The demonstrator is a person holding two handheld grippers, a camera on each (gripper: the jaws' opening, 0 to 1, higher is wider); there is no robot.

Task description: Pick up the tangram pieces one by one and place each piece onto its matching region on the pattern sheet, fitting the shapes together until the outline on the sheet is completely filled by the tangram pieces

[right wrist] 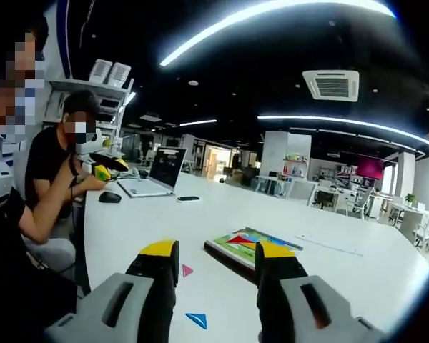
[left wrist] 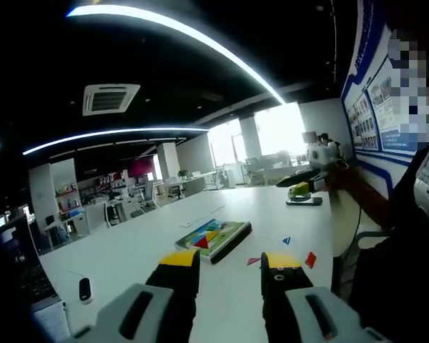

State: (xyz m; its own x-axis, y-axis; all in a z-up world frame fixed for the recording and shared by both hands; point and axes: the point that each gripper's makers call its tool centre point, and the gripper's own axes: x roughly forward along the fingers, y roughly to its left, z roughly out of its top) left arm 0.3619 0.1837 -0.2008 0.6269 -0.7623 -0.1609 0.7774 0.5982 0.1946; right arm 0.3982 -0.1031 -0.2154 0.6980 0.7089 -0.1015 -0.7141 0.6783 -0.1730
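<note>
Fingers of our left gripper [left wrist: 231, 275] and our right gripper [right wrist: 218, 266] stand spread apart with nothing between them, both held above the white surface [left wrist: 129, 250]. We see the pattern sheet [left wrist: 213, 236] lying mid-surface with several coloured tangram pieces already on it. Loose ones lie nearby: a red piece [left wrist: 311, 259], a small blue triangle [left wrist: 287, 241], a pink triangle [right wrist: 187, 270] and another blue triangle [right wrist: 197, 320].

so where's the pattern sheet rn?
The pattern sheet lies flat on the white table, centre of the left gripper view, just beyond the left gripper; in the right gripper view it sits ahead of the right gripper, loose pieces nearer.
</note>
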